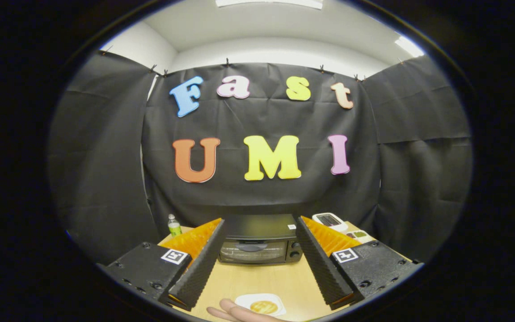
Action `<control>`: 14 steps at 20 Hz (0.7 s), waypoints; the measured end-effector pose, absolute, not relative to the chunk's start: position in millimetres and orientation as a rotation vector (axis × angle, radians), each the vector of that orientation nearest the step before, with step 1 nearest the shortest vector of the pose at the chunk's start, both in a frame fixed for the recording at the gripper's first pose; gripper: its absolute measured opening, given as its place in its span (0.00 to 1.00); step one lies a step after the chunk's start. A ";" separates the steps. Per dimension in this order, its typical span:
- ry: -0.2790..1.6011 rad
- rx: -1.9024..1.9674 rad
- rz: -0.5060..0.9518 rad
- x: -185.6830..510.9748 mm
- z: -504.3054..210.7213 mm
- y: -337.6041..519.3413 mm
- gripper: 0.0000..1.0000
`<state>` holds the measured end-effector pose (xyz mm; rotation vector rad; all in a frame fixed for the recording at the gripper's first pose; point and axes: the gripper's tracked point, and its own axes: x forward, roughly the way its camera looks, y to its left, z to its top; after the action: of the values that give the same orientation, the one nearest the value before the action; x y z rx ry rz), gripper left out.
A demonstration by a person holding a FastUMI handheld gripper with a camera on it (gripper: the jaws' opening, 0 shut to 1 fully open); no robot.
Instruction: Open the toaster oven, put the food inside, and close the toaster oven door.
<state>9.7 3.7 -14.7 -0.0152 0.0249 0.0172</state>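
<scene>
The gripper (259,264) is held wide open above the near part of the tabletop (257,279), with nothing between its fingers. The toaster oven (259,241) is seen straight ahead beyond the fingertips, at the far side of the tabletop, with its door shut and the handle across the top of the glass. The food (263,306), a fried-egg shape with a yellow centre, lies flat on the tabletop at the near edge, below the fingers, and a hand (235,313) rests just to its left, touching or almost touching it.

Nothing can be made out inside the oven through the dark glass, so its contents cannot be told.

Several risks are judged from here. The door handle is shallow, so a hold taken off-centre could slip as the door is swung down. The oven is light-looking and could be dragged toward the near edge by the pull. The food is thin and flat, so it could be pushed along rather than lifted.

A small bottle (175,225) stands far left; a white device (329,220) sits far right.
</scene>
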 end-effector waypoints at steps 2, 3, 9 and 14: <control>0.044 -0.013 0.024 13.5 -22.1 5.3 1.00; 0.048 -0.014 0.018 15.1 -23.6 3.7 1.00; 0.075 -0.025 -0.002 34.1 -39.6 -4.3 1.00; 0.096 -0.035 -0.013 56.4 -60.0 -7.0 1.00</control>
<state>56.4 -7.0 -60.0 -0.0353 0.0960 -0.0128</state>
